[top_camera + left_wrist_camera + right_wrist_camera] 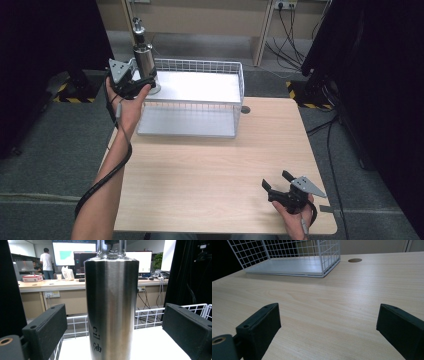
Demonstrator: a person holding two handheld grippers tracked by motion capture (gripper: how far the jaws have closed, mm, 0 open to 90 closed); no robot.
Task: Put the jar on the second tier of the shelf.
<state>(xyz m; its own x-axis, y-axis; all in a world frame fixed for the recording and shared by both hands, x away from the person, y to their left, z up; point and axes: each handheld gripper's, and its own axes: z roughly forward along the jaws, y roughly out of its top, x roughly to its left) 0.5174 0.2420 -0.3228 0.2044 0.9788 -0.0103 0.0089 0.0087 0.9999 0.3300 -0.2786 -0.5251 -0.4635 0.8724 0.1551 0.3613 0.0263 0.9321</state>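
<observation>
One steel oil bottle between open left gripper, label legible there

The oil bottle was brushed silver with black lettering, the wire basket white, the table pale wood grain, and both grippers' pads matte black.

The steel bottle and the wire basket walls block the far-left corner; the table lies open.
</observation>
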